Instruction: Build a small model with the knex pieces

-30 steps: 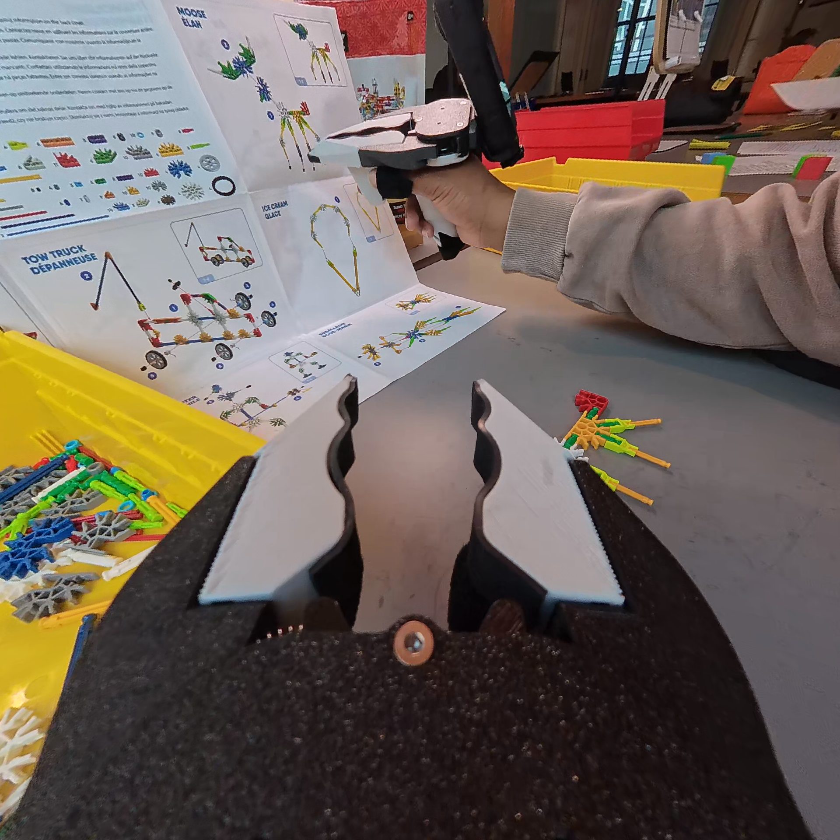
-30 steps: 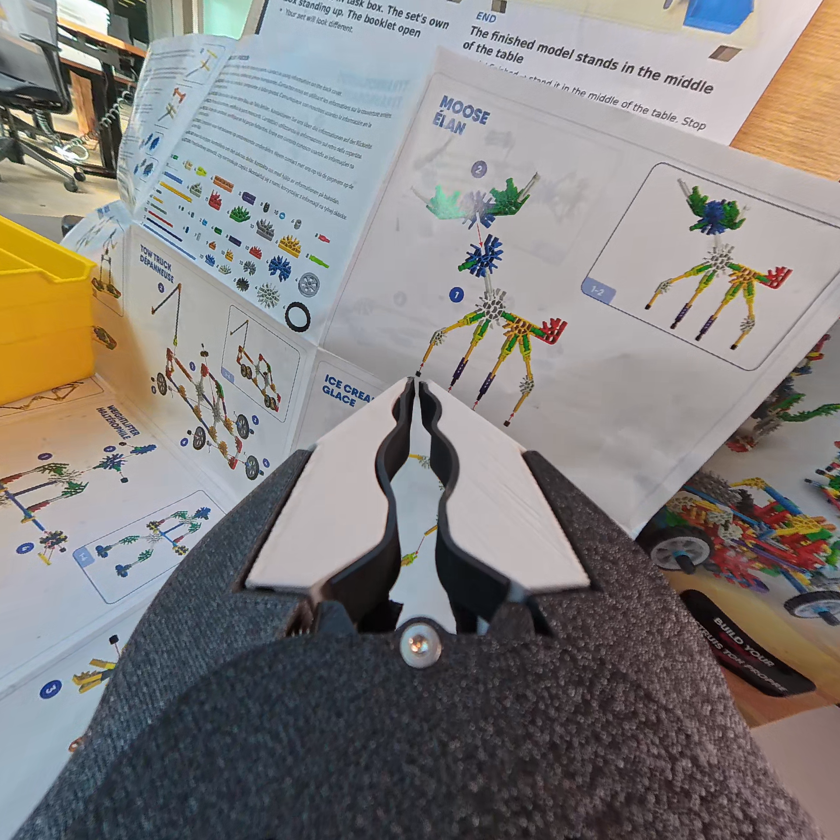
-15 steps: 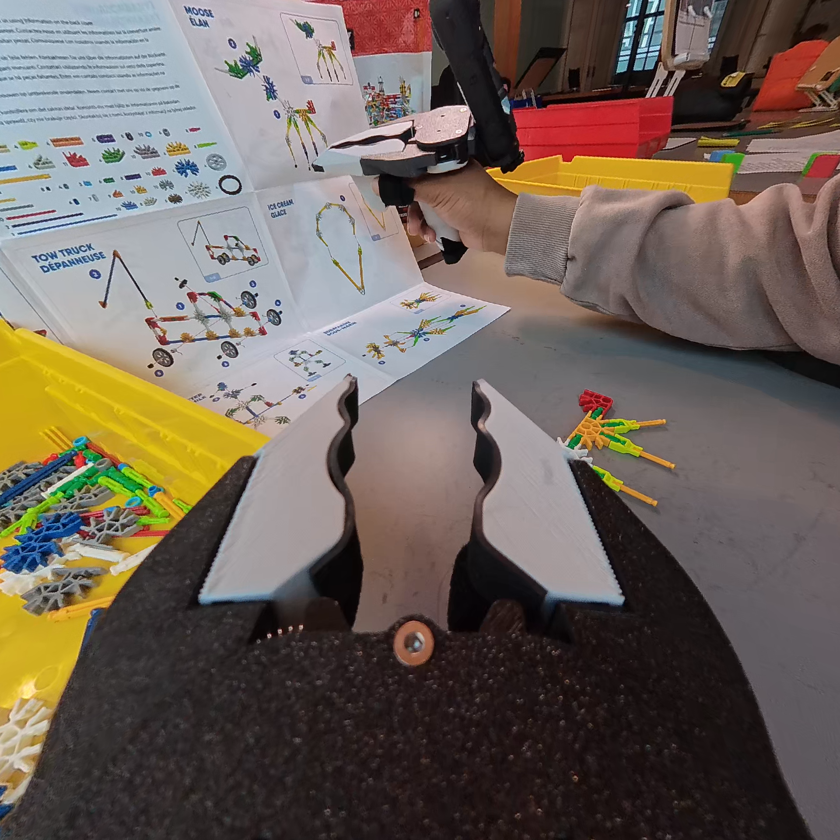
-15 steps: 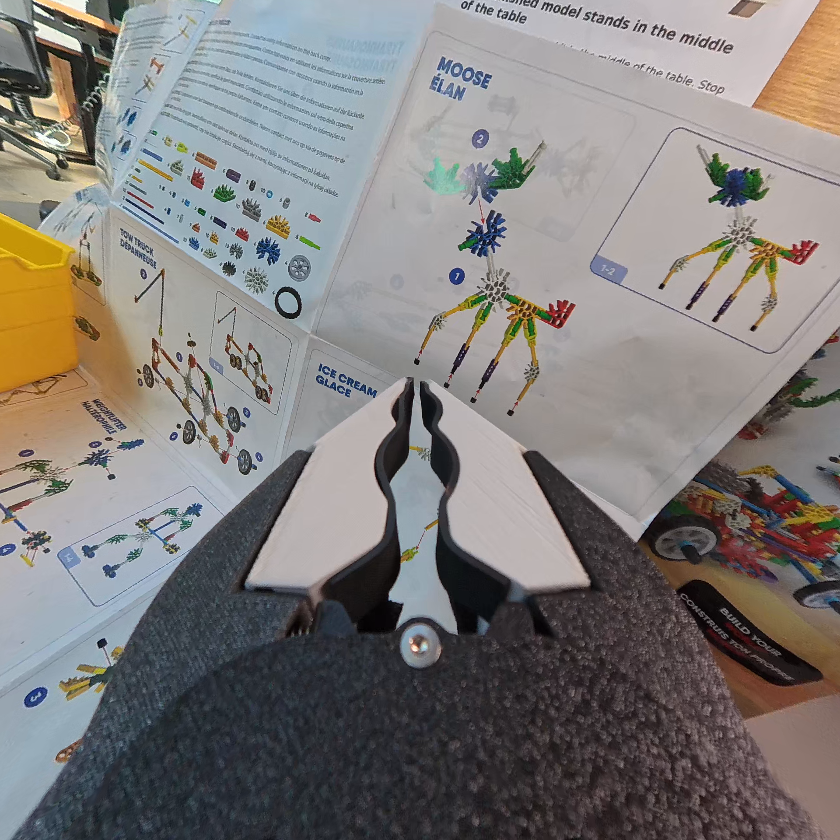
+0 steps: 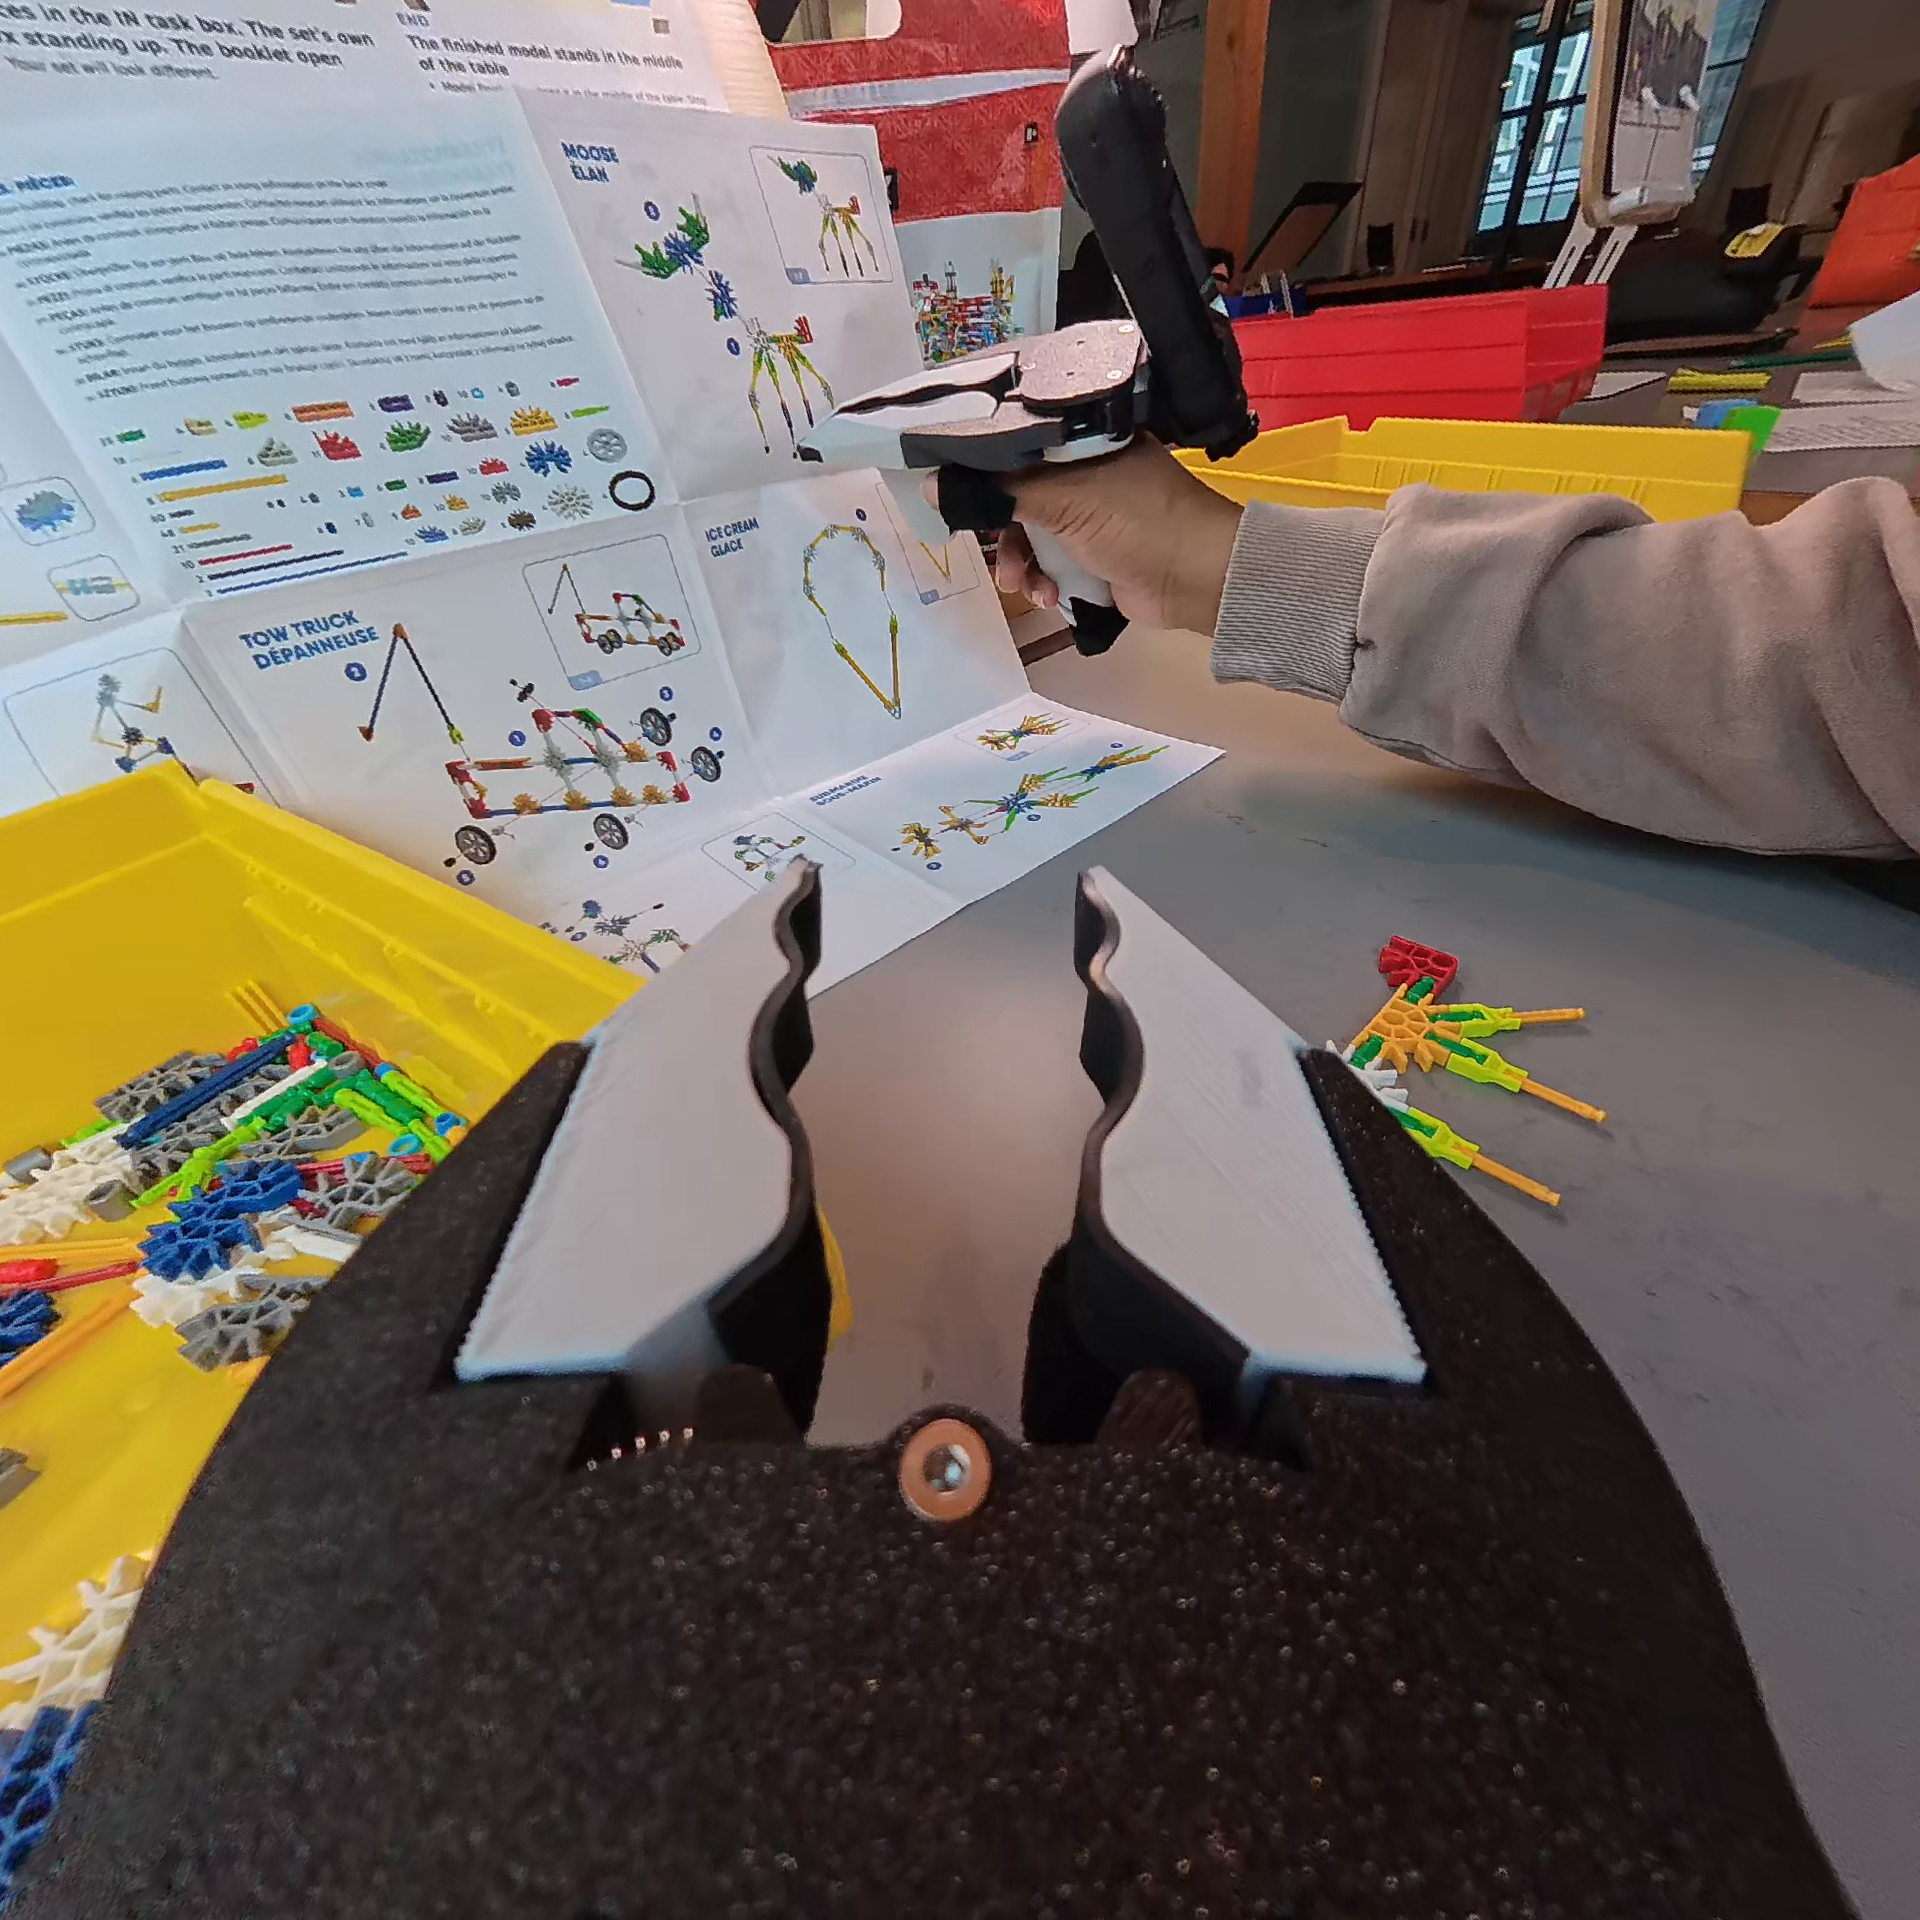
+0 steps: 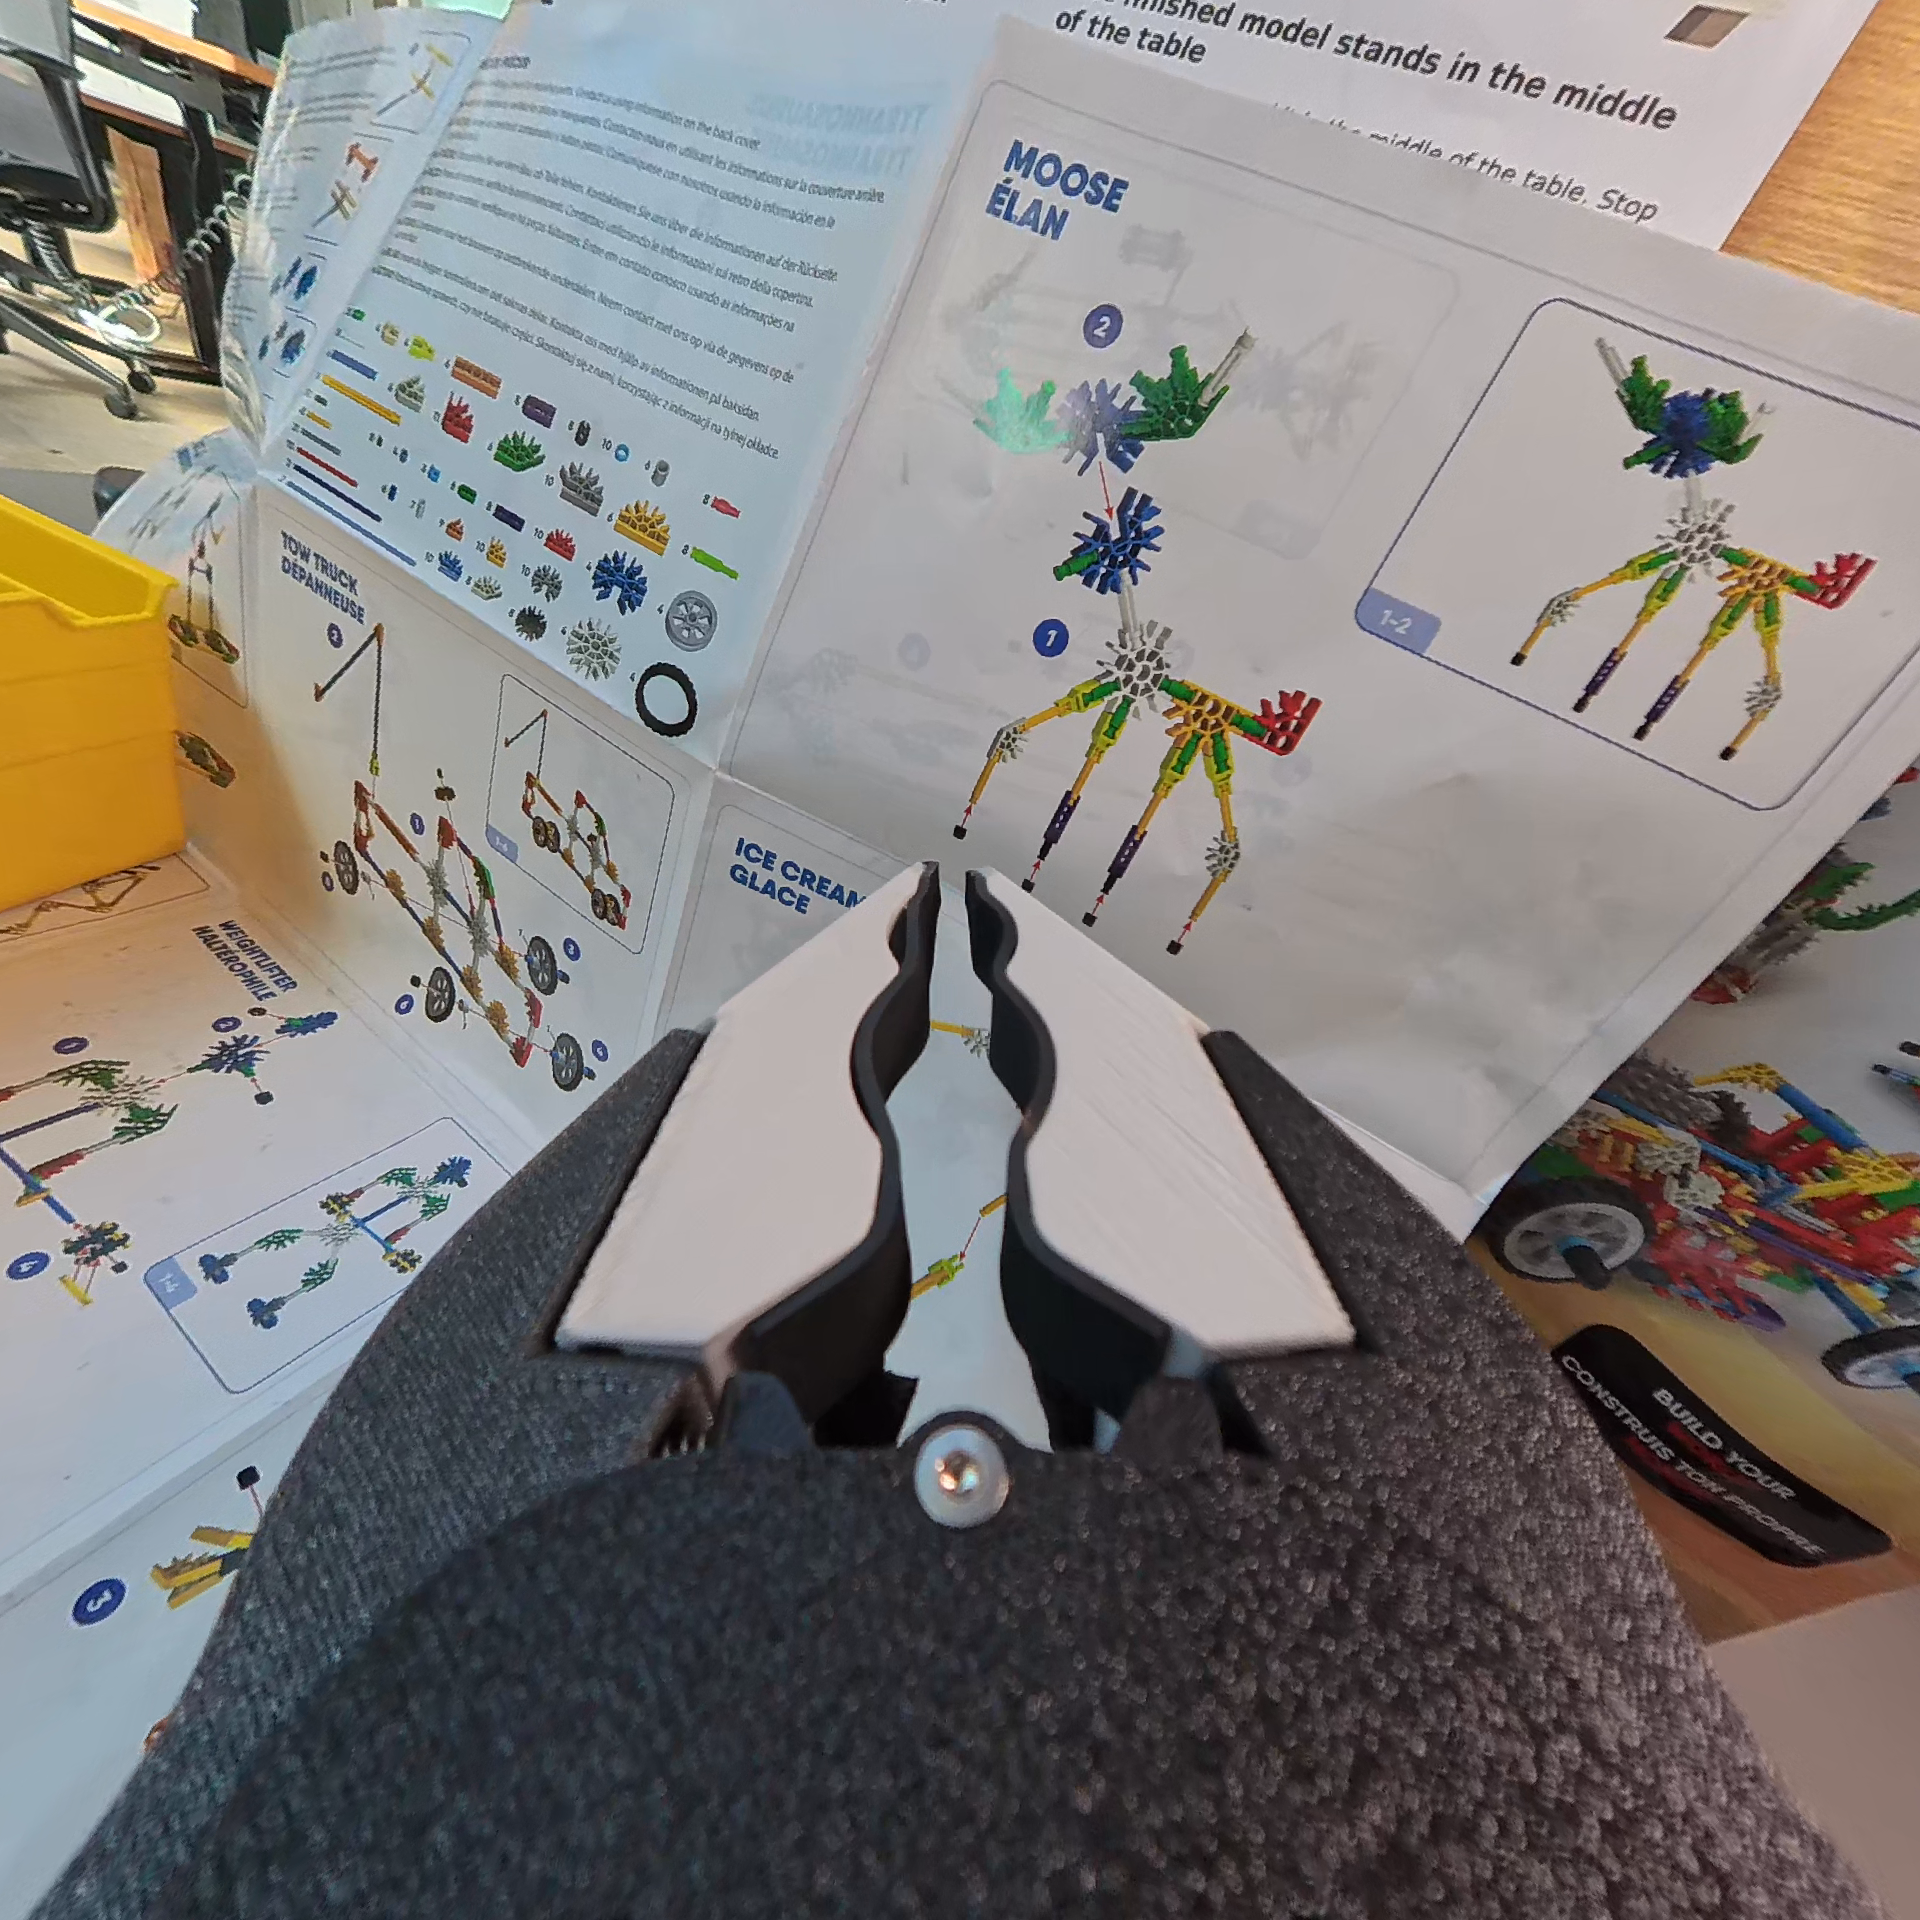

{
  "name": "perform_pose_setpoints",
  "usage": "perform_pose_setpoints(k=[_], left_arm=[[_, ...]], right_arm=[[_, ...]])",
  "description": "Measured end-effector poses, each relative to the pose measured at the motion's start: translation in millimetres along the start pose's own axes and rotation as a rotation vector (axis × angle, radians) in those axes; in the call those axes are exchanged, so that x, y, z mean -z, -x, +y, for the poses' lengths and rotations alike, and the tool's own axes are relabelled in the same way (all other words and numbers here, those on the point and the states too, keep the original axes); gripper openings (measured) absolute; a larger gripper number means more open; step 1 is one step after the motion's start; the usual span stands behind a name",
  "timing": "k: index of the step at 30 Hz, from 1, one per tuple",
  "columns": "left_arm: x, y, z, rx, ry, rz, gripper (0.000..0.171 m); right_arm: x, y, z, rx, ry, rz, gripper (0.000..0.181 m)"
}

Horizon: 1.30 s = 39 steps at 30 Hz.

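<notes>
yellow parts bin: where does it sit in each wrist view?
Left wrist view: yellow bin fills the lower left, loose parts inside.
Right wrist view: only its corner shows at the left edge.
Shared landmark: the unfolded instruction sheet propped behind it.

We see a grey table point(image 5: 1662, 1351), dark-framed windows point(image 5: 1538, 156) beyond, and an office chair point(image 6: 52, 208) on the pale floor point(image 6: 62, 416).

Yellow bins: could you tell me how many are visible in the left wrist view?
2. One yellow bin of loose building pieces sits at the left beside the left gripper; another yellow bin stands farther back, behind the person's sleeve. More may be hidden.
</notes>
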<state>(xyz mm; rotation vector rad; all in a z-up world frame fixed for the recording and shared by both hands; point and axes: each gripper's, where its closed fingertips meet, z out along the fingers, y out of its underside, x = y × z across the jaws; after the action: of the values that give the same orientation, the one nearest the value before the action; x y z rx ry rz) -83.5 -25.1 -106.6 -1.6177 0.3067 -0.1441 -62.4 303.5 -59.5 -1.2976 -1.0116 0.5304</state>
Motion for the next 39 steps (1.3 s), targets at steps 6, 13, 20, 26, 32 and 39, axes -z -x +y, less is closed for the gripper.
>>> perform_pose_setpoints(k=[6,13,20,26,32,39], left_arm=[[2,6,-2,0.023,-0.013,-0.019,0.049],[0,6,1,0.027,0.001,-0.021,0.049],[1,8,0,0.026,0.0,-0.027,0.049],[2,8,0,0.025,0.0,-0.028,0.049],[2,8,1,0.022,0.001,-0.028,0.049],[-1,7,3,0.028,0.009,-0.024,0.049]], right_arm=[[1,-2,2,-0.002,0.005,0.003,0.007],[2,-9,8,-0.006,0.018,0.018,0.008],[3,-12,11,-0.012,0.023,0.024,0.008],[4,-17,11,-0.025,0.019,0.032,0.008],[5,-17,5,-0.022,-0.006,0.036,0.003],[7,-16,-6,-0.009,-0.042,0.041,0.0]])
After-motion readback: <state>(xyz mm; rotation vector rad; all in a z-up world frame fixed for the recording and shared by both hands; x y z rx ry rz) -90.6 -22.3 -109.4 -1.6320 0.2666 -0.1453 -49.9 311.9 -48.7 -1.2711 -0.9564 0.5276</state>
